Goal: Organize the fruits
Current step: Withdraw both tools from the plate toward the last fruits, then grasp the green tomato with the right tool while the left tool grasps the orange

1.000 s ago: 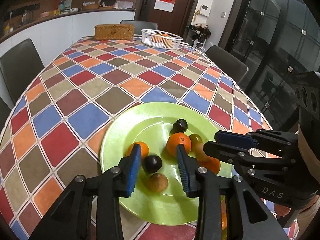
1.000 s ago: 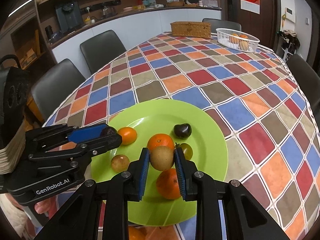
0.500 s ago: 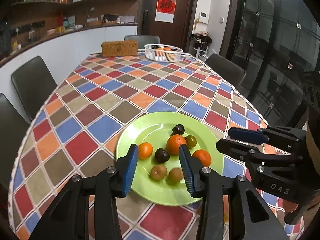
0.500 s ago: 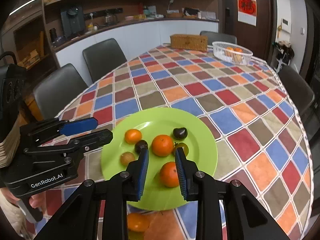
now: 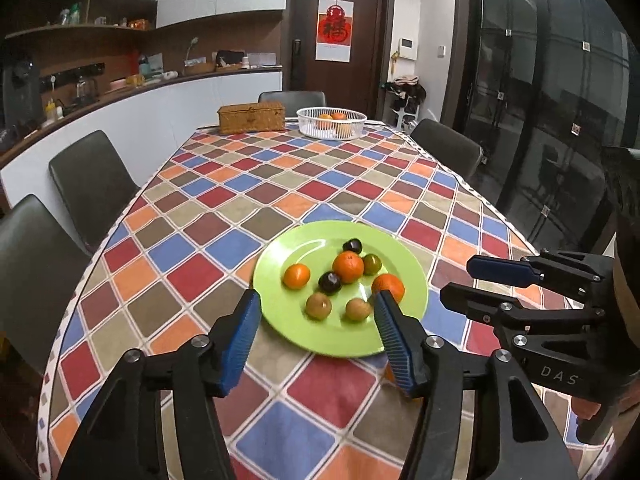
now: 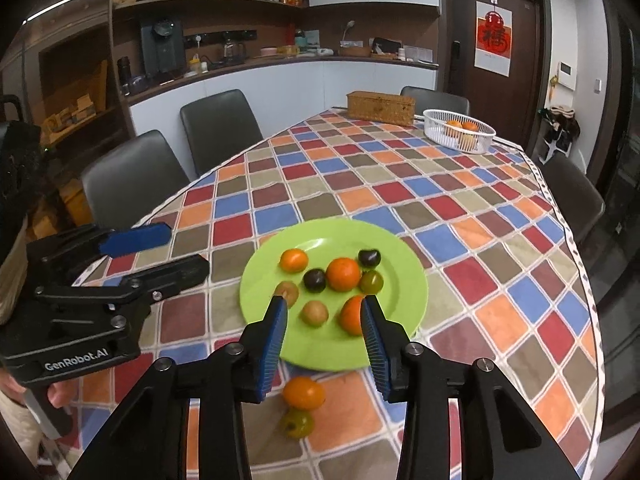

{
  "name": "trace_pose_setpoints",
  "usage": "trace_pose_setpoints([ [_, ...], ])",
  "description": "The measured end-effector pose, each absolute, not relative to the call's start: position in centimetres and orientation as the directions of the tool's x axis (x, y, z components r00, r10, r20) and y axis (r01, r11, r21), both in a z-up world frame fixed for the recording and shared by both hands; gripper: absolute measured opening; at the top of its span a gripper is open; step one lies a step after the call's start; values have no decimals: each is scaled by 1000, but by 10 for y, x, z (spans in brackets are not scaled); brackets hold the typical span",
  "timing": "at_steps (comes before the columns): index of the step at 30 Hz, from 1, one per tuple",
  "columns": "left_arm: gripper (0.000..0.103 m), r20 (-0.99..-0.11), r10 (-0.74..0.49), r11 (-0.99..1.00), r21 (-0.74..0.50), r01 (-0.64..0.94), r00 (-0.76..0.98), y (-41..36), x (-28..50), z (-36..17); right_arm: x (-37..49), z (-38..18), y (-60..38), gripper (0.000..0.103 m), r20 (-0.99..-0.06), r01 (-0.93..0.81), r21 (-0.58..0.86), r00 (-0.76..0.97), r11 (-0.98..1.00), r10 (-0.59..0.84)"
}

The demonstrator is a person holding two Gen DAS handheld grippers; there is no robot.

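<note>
You had even, warm indoor light from overhead, a soft glare streak on the green plate [image 5: 320,245], dark vignetted corners, strong fisheye bending at the edges, and slight blur on the left tool [image 6: 136,238].

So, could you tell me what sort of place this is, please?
Most likely a home dining room joined to a kitchen: a long table under a checked cloth with chairs around it, a counter with appliances behind, and a fruit basket.

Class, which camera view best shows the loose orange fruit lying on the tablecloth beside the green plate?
The right wrist view: the loose orange fruit lies whole on the tablecloth. The left wrist view hides nearly all of it behind a finger.
</note>
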State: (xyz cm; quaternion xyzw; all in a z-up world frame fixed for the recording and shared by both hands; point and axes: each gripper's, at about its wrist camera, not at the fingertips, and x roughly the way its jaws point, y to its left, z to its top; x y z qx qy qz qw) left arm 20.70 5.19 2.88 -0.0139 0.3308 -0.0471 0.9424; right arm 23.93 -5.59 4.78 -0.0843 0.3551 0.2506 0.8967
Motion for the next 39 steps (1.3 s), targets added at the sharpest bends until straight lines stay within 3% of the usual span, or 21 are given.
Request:
trace_pose_setpoints([
  [17, 61, -671, -66, 997, -24, 66, 738, 46, 167, -6, 202, 2, -55, 39, -762, -514, 47, 535, 856, 363],
  [39, 61, -753, -87, 994, -26, 103, 653, 36, 172, -52, 219, -56, -42, 39, -858, -511, 26, 430, 859, 282],
])
